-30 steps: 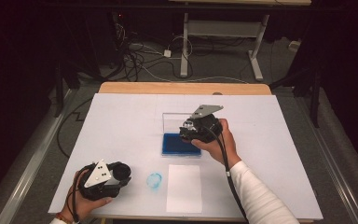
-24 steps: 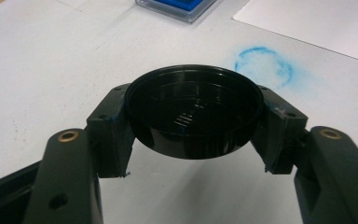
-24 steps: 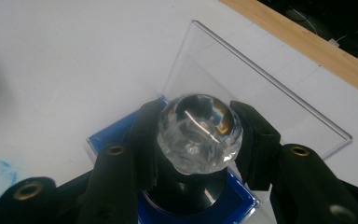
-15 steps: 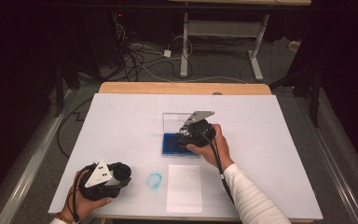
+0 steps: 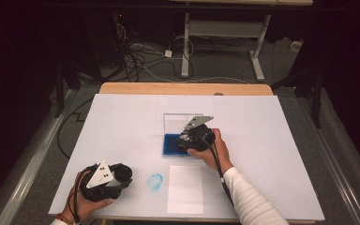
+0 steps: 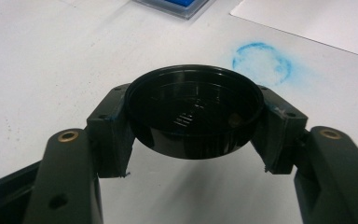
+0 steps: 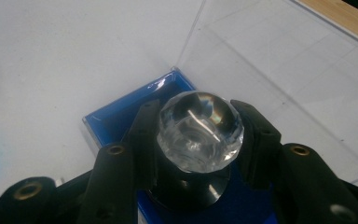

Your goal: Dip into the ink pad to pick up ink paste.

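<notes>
- Overhead, your right hand (image 5: 214,149) reached forward from the table's near edge, setting the right gripper (image 5: 194,137) over the blue ink pad (image 5: 172,143), whose clear lid (image 5: 182,121) stood open behind it; your left hand (image 5: 85,202) rested near the front left corner with the left gripper (image 5: 115,177) just beside a blue ring print (image 5: 155,182) and a white sheet (image 5: 185,188).
- In the left gripper view, you had the jaws clamped on a black round cap (image 6: 194,111), held above the table.
- In the right gripper view, your jaws gripped the stamp (image 7: 200,133) below its faceted clear knob, its black base down on the pad.
</notes>
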